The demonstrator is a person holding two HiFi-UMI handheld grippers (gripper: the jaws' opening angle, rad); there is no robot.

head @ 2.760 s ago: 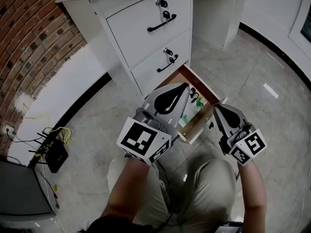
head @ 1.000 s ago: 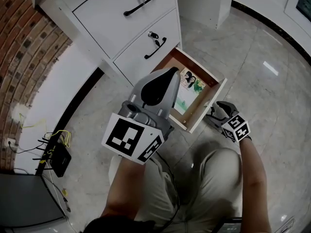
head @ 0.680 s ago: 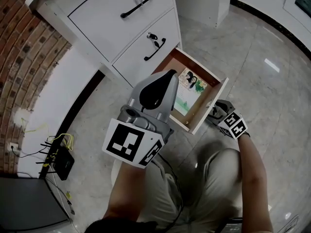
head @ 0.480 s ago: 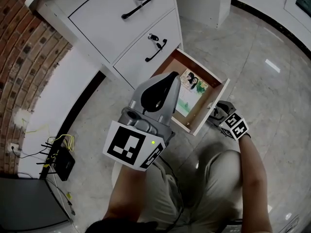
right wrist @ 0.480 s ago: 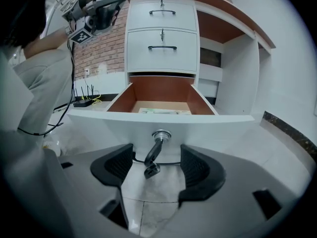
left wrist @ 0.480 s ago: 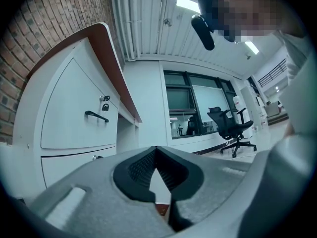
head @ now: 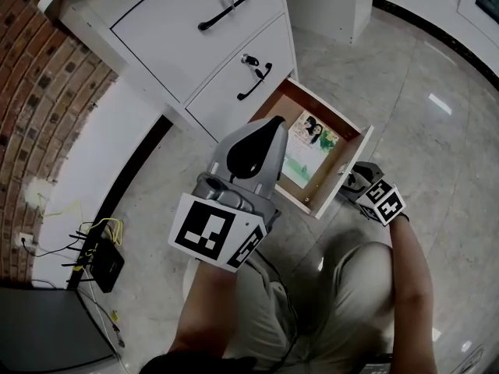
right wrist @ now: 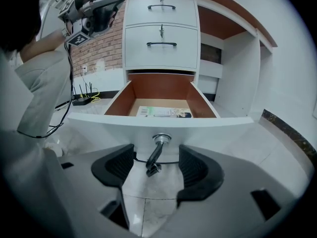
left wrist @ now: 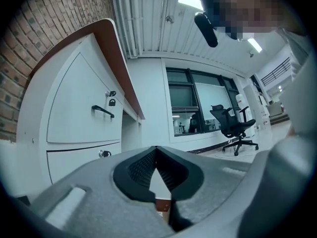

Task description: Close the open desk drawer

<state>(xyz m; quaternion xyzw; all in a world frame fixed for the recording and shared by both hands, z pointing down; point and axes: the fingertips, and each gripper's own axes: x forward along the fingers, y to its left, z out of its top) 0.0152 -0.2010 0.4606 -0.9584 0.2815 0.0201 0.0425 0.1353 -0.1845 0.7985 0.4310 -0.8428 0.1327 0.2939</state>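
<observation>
The brick wall [head: 39,76] and a black router [head: 97,259] on the floor [head: 437,61] lie off to the left of the left tool [head: 271,129]. The person holds that tool raised above the floor with its marker cube toward their body. In the left gripper view the left tool [left wrist: 157,155] is clenched, its ribbed pads meeting at the tips with nothing between them. Ahead of it and to its left stand the desk's two closed drawers [left wrist: 81,118], and an office chair [left wrist: 233,128] shows far ahead to its right.

To the right of the left tool, the bottom drawer [head: 347,166] stands pulled out over the floor, below the two closed drawers [head: 226,45]. A printed sheet [head: 308,142] lies flat on its brown bottom.

The right tool [head: 352,179] is low at the drawer's white front. In the right gripper view the right tool [right wrist: 156,165] is released, with its jaws well apart. Straight ahead of it is the bottom drawer [right wrist: 208,130], and the printed sheet [right wrist: 163,112] lies beyond the front panel. The lock [right wrist: 161,139] sits just ahead of the gap, and its key [right wrist: 152,161] hangs down between the two jaws, touching neither. I cannot tell whether the jaw tips touch the panel.
</observation>
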